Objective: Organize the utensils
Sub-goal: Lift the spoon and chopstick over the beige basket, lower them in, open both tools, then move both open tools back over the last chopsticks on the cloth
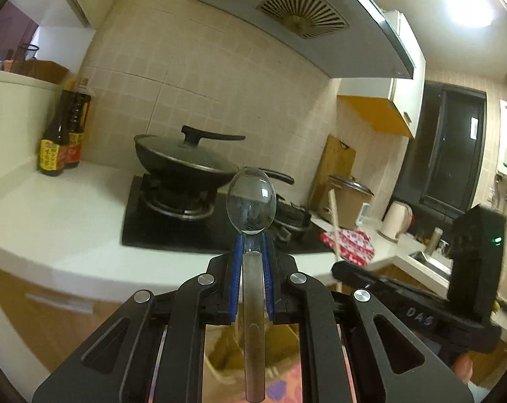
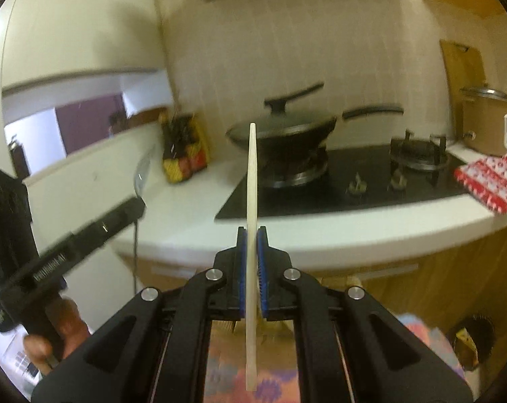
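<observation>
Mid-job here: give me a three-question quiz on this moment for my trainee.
1. True or false: the left gripper is empty.
2. What does the right gripper hold? A) fork B) pale spatula C) knife
3. Fill in: the lidded wok sits on the ____.

Key: 1. False, it clamps a clear spoon. 2. B. 3. Stove.

Right tongs (image 2: 252,235) clamped on a pale wooden utensil (image 2: 252,181) — edge-on, before the lidded wok (image 2: 282,134).
</observation>
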### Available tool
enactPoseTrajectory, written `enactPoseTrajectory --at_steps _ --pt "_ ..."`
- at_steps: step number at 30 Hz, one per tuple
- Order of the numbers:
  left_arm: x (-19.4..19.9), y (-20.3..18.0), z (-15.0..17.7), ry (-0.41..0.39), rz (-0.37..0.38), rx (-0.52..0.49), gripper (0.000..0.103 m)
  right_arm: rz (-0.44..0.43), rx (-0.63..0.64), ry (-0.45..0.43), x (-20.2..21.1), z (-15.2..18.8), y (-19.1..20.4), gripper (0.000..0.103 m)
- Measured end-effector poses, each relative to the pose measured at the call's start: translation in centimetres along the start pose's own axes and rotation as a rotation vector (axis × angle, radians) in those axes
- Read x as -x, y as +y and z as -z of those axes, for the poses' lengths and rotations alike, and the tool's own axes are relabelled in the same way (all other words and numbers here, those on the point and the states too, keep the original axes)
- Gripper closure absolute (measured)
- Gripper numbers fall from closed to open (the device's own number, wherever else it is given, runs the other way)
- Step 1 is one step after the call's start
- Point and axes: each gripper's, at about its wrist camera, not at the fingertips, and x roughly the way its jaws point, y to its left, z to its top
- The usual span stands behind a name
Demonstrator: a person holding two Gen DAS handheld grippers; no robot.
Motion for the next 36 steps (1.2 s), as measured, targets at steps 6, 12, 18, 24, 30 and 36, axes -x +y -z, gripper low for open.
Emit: enactPoseTrajectory --at_steps 6,12,18,24,30,36 --pt "-3.6 1.7 0.9 -0.027 -0.021 0.011 0.094 0.033 -0.029 -0.074 -3.2 -1.3 -1.4 0.099" --pt "-5.6 3.3 3.4 -0.058 -0.038 0.013 0.094 0.100 0.045 -0.113 -5.5 0.6 -1.3 0.099" --pt "-5.8 3.5 5.0 -0.077 -0.063 -0.035 0.093 0.095 0.063 -0.149 -6.0 1.9 -1.8 0.099" --pt "-4.5 3.5 6.0 -0.025 -0.023 -0.048 0.085 0.066 0.057 -0.120 -4.0 3.5 -2.0 0.098" --pt "-1.9 4.0 6.8 0.018 -0.022 -0.040 0.056 0.026 -0.013 -0.058 -0.7 5.1 -3.0 0.087" --pt "2.4 4.7 7.6 0.067 0.020 0.015 0.052 -0.001 -0.062 0.002 3.6 7.6 -3.0 0.079"
